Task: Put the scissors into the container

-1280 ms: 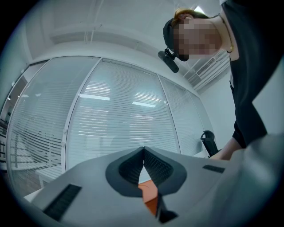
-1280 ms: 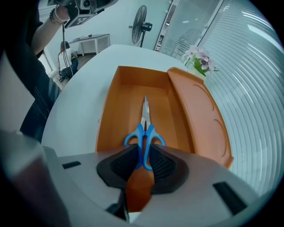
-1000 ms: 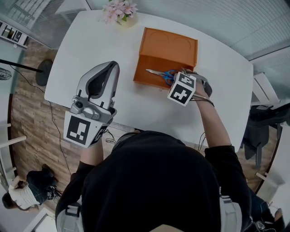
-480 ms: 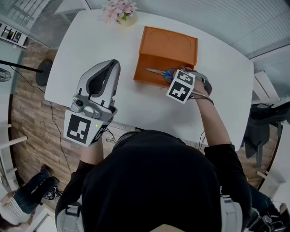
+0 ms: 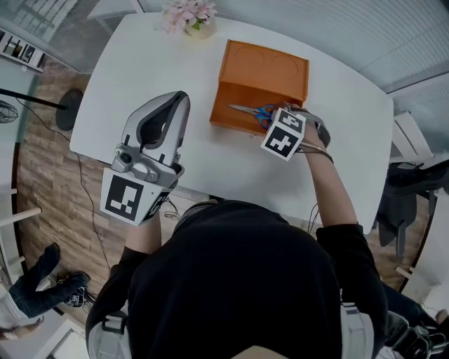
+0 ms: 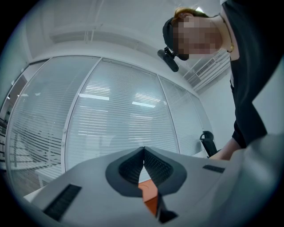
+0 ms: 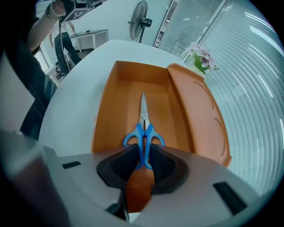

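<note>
An open orange container sits on the white table, its lid folded back on the far side. Blue-handled scissors hang over its opening, blades pointing left. My right gripper is shut on the handles. In the right gripper view the scissors point along the container's inside, with the lid to the right and my right gripper clamped on the blue handles. My left gripper is held up left of the container, shut and empty; in its own view the left gripper faces window blinds.
A pot of pink flowers stands at the table's far edge, also seen as flowers beyond the lid. A fan stands on the floor past the table. A dark chair is at the right.
My right gripper has edged the scissors slightly farther over the container. My left gripper has hardly moved.
</note>
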